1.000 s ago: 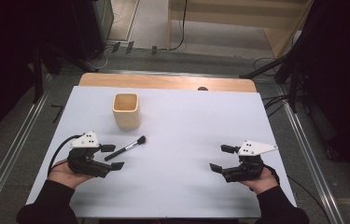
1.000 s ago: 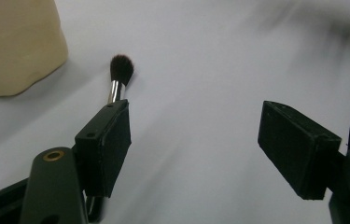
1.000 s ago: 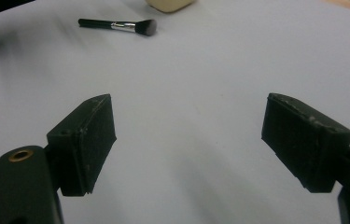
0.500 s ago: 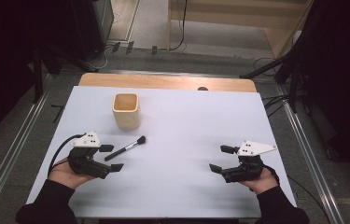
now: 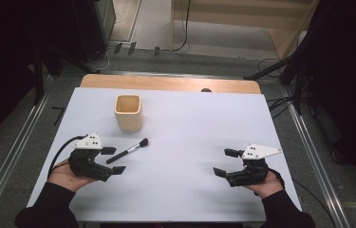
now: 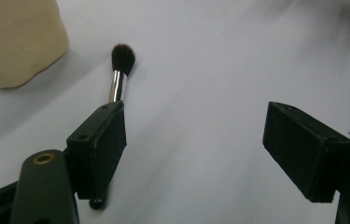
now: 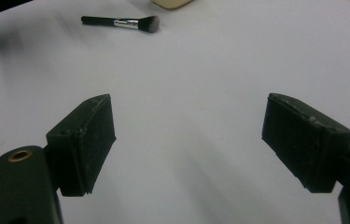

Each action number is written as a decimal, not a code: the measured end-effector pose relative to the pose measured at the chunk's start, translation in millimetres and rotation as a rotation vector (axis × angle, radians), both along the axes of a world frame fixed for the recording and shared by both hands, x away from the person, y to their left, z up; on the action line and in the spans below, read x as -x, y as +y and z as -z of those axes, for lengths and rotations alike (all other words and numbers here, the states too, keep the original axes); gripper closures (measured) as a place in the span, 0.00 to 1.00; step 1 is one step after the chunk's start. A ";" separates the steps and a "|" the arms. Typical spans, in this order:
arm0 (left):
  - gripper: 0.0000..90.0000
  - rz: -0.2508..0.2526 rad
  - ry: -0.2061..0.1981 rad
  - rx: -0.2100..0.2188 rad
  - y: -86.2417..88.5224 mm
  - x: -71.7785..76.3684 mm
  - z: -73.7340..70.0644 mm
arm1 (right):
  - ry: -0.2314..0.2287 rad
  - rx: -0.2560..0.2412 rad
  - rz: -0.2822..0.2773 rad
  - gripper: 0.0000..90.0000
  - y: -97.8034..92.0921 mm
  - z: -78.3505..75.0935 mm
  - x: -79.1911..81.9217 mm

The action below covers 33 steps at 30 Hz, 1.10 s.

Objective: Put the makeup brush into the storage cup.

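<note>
A small makeup brush with a black handle, silver ferrule and dark bristles lies on the white table. My left gripper is open right beside the brush's handle end; in the left gripper view the brush runs behind the left jaw, not between the jaws. A beige cup stands upright behind the brush. My right gripper is open over bare table at the right, nothing between its jaws. The right gripper view has the brush far off at the top.
The cup's side fills the top left corner of the left gripper view. A wooden strip borders the table's far edge, with metal rails along both sides and cables on the floor beyond.
The left gripper has edged slightly toward the brush handle. The brush, the cup and the right gripper have stayed in place.
</note>
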<state>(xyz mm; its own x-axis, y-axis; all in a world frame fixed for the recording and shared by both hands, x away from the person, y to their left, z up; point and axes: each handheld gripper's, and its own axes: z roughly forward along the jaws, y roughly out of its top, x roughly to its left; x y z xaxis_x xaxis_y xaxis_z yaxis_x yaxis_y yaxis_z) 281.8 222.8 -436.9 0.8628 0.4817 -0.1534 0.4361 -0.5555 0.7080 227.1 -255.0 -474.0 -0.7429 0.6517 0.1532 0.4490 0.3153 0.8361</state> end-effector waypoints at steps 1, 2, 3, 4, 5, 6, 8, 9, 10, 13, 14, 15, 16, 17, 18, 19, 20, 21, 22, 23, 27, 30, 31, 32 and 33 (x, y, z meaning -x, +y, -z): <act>0.25 -0.006 0.002 0.001 -0.1 -0.2 0.1 | 0.003 -0.004 0.001 0.21 -0.2 0.3 -0.2; 0.25 -0.009 0.003 0.000 -0.1 -0.6 0.4 | 0.005 -0.002 0.003 0.21 -0.6 0.6 -0.5; 0.25 -0.011 0.006 -0.004 0.0 -1.0 0.6 | 0.009 0.000 0.006 0.21 -0.9 0.7 -0.5; 0.25 -0.016 0.008 -0.006 0.3 -1.5 0.7 | 0.011 -0.001 0.007 0.21 -1.1 0.7 -0.5; 0.25 -0.016 0.008 -0.006 0.3 -1.5 0.7 | 0.011 -0.001 0.007 0.21 -1.1 0.7 -0.5; 0.25 -0.015 0.016 0.003 0.8 -2.5 0.7 | 0.009 -0.003 0.008 0.21 -1.2 0.7 -0.5; 0.25 -0.012 0.046 0.031 3.3 -7.7 -3.2 | 0.011 -0.014 0.001 0.21 -0.8 1.2 -1.5; 0.25 -0.012 0.045 0.031 4.0 -8.0 -4.8 | 0.010 -0.014 -0.004 0.21 -0.6 1.5 -1.8; 0.25 -0.014 0.037 0.034 4.4 -7.8 -5.4 | 0.011 -0.011 -0.004 0.21 -0.6 1.7 -1.8; 0.25 -0.015 0.027 0.019 3.5 -7.2 -4.9 | 0.009 -0.012 0.000 0.21 -0.7 0.9 -1.4; 0.25 -0.016 0.025 0.008 3.0 -7.6 -4.8 | 0.006 -0.013 0.001 0.21 -0.7 0.5 -1.4; 0.25 -0.012 0.022 0.004 2.5 -8.3 -4.6 | 0.007 -0.015 0.002 0.21 -0.5 0.4 -1.3; 0.25 -0.012 0.022 0.004 2.5 -8.3 -4.6 | 0.007 -0.015 0.002 0.21 -0.5 0.4 -1.3; 0.25 -0.011 0.022 0.010 2.2 -10.0 -4.0 | 0.012 -0.013 0.002 0.21 0.0 1.0 -1.3; 0.25 -0.016 0.027 0.008 1.6 -11.0 -3.6 | 0.012 -0.010 -0.001 0.21 -0.1 1.8 -1.8; 0.25 -0.018 0.030 0.003 0.6 -11.7 -3.3 | 0.016 -0.009 -0.001 0.21 -0.1 2.2 -1.8; 0.25 -0.017 0.028 -0.008 -0.2 -12.0 -3.4 | 0.018 -0.006 0.000 0.21 -0.4 2.3 -1.9; 0.25 -0.026 0.028 -0.013 -1.1 -12.1 -3.5 | 0.018 -0.009 0.002 0.21 -0.7 2.1 -1.7; 0.26 -0.036 0.033 -0.012 -1.5 -12.5 -4.2 | 0.016 -0.012 0.003 0.21 -0.8 1.7 -1.4; 0.26 -0.039 0.036 -0.010 -2.0 -13.3 -5.3 | 0.014 -0.016 0.004 0.21 -0.9 1.2 -1.3; 0.26 -0.053 0.033 -0.010 -2.7 -18.7 -9.7 | 0.016 -0.015 0.003 0.21 -0.7 1.6 -1.7; 0.26 -0.051 0.020 -0.028 -4.5 -20.6 -11.8 | 0.012 -0.015 0.002 0.21 -1.4 1.1 -1.3; 0.26 -0.051 0.020 -0.028 -4.5 -20.6 -11.8 | 0.010 -0.016 0.004 0.21 -1.5 0.7 -1.0; 0.26 -0.051 0.014 -0.042 -5.8 -22.5 -13.4 | 0.009 -0.016 0.008 0.21 -1.5 0.5 -0.9; 0.26 -0.052 0.010 -0.051 -6.3 -23.7 -14.8 | 0.011 -0.016 0.010 0.21 -1.4 0.7 -0.9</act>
